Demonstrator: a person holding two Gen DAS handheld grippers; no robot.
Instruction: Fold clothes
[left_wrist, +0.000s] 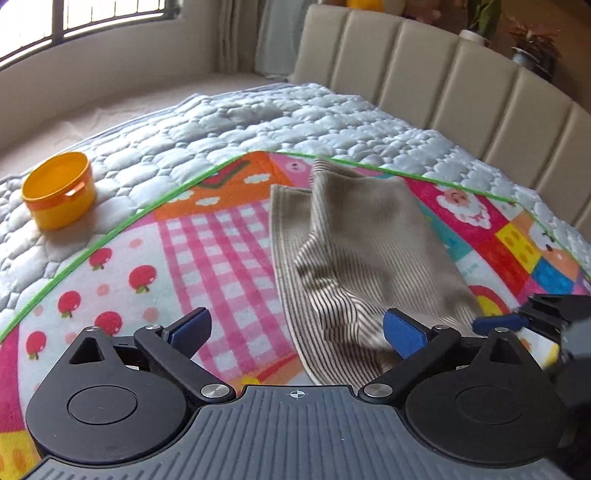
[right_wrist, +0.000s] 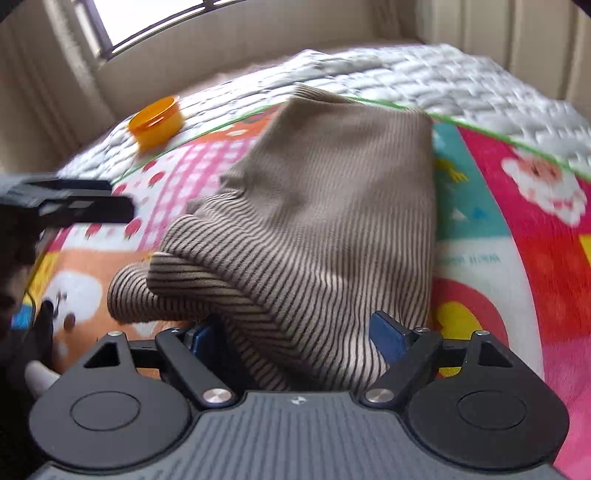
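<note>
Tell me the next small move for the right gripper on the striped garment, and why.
Probably close the right gripper: the striped garment lies bunched between its jaws, which stand apart, while the left gripper is wide open and holds nothing, so nobody grips the cloth.

Garment's (right_wrist: 325, 206) near end — behind tool (right_wrist: 299, 334)

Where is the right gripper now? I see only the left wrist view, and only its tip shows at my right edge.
Observer: The right gripper is at the near end of the striped garment, with cloth between its wide jaws. I cannot tell whether they press it.
Operator: Does that near end lie flat?
Observer: No. A rolled fold sticks out sideways from under the folded body.
</note>
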